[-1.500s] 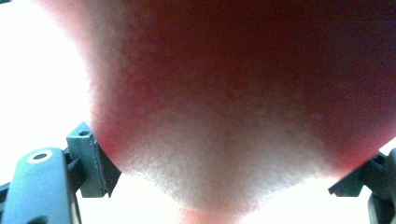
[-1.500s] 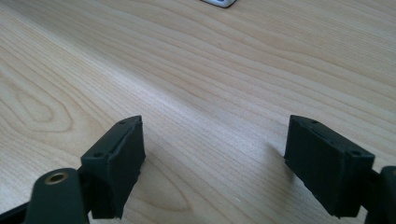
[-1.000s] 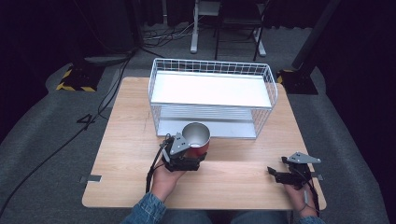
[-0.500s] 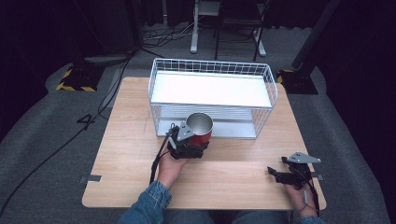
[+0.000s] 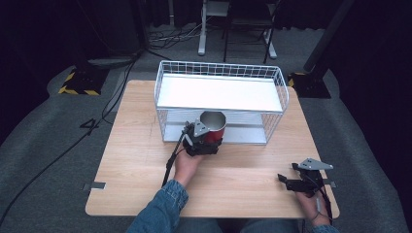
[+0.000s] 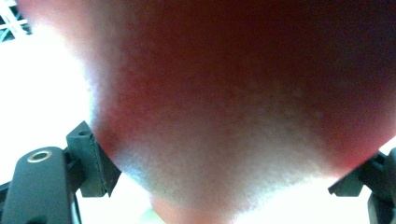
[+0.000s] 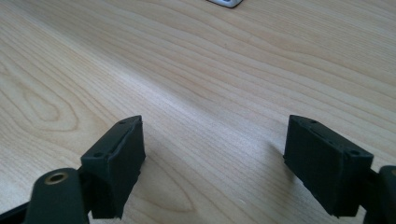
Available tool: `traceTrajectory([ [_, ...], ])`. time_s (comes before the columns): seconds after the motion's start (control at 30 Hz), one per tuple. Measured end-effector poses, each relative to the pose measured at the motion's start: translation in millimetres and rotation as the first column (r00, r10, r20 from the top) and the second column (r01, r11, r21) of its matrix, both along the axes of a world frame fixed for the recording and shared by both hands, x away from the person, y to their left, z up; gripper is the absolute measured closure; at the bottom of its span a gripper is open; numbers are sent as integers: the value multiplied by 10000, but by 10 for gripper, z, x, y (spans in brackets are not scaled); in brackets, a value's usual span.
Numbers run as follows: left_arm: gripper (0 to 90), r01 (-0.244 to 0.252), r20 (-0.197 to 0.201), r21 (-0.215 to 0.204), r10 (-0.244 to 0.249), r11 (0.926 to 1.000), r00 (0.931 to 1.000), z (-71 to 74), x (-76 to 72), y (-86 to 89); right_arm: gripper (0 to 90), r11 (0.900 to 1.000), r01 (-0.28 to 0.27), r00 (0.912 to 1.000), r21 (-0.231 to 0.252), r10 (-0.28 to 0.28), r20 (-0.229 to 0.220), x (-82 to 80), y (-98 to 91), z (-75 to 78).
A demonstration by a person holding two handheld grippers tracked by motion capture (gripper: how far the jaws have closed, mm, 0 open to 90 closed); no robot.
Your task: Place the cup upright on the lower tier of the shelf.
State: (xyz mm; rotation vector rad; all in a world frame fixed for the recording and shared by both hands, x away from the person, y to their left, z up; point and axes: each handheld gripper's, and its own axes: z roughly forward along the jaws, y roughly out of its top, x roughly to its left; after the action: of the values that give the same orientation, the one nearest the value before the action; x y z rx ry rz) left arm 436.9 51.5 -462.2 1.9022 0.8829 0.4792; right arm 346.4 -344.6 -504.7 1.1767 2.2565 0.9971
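One smooth red cylindrical cup (image 5: 214,127) with a grey interior is sitting clamped between the jaws of the left gripper (image 5: 204,141), pressed against the front of the single white wire-mesh basket (image 5: 160,80) at 12 o'clock on the pale wood-grain table (image 5: 131,145). Since a second ago the cup is travelling from mid-table toward the basket. The right gripper (image 7: 212,163), jaws apart, is resting at 4 o'clock.

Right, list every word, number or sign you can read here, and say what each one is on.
"4": dark mark on the grey floor, left of the wooden table.
Yellow-and-black hazard stripes, no words: floor plate at far left.
The red cup in the left gripper shows no readable label.
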Motion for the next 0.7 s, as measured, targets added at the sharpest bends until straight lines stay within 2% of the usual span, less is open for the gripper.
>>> traceTrajectory([
  [0.07,166,-195,153,-110,197,9997,9997,-23,75,-20,206,10000,-82,10000,-45,83,55,-5,6,0],
  [0.17,166,-335,149,-309,340,9990,9993,-39,128,-34,206,9999,-124,9999,-57,124,86,-8,10,0],
  [0.23,166,-441,155,-364,447,9984,9989,-62,215,-38,206,9998,-194,9998,-42,194,85,-13,17,0],
  [0.33,166,-577,211,-396,586,9975,9981,-73,265,-38,206,9997,-228,9997,-40,228,76,-13,17,0],
  [0.37,166,-922,263,-433,934,9948,9953,-73,311,-33,206,9997,-243,9997,-46,244,65,-13,16,1],
  [0.4,166,-922,263,-433,934,9948,9953,-73,311,-33,206,9997,-243,9997,-46,244,65,-13,16,1],
  [0.43,166,-759,236,-539,772,9957,9967,-79,377,-28,206,9996,-281,9996,-36,281,46,-12,16,1],
  [0.47,166,-936,205,-588,950,9939,9953,-81,391,-36,206,9995,-306,9995,-34,307,48,-11,15,0],
  [0.57,166,-1194,309,-582,1214,9911,9921,-103,443,-73,206,9995,-325,9995,-50,325,59,-14,18,1],
  [0.67,166,-1220,304,-532,1237,9911,9919,-120,479,-107,206,9994,-335,9994,-53,335,62,-15,19,1],
  [0.7,166,-1103,342,-402,1117,9931,9932,-139,520,-134,206,9994,-340,9994,-51,341,62,-15,20,1],
])
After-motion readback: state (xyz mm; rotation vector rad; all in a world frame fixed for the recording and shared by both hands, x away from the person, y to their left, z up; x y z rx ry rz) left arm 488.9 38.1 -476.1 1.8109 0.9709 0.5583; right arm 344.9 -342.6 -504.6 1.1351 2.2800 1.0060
